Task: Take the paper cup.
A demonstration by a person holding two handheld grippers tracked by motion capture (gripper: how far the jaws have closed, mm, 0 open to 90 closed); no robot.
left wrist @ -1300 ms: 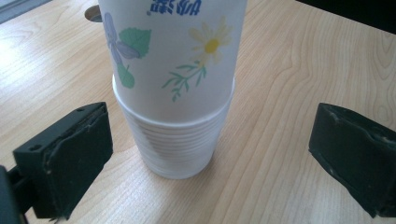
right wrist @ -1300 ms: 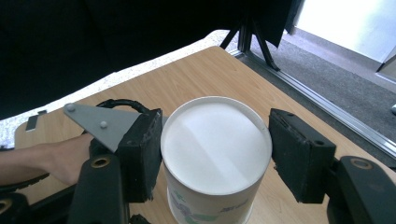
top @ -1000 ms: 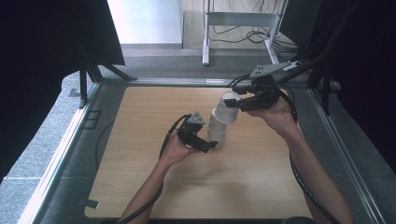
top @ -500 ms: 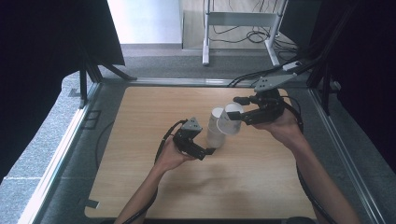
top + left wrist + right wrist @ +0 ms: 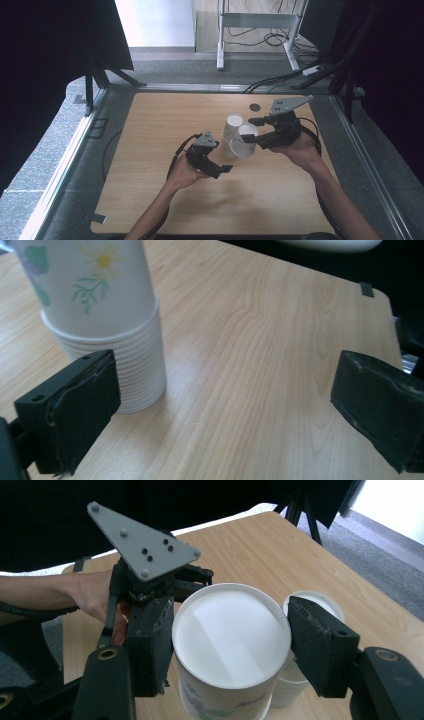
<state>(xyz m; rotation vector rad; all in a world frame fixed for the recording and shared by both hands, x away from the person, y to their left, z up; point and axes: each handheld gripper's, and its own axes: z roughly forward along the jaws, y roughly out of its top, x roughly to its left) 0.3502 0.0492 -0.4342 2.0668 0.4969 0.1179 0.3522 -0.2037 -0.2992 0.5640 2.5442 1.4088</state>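
My right gripper clamps a paper cup at centre frame; the left gripper view adds flower print on the cup stack, upper left. My left gripper gapes empty over the counter.

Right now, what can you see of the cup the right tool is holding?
The paper cup is white with a green print low on its wall and looks like thin paper with a rolled rim. It is empty, its mouth turned toward the right tool's camera. The right tool clamps it, one black pad on each side of the rim. In the high view it sits tilted just beside the cup stack on the wooden table, with the left tool nearby.
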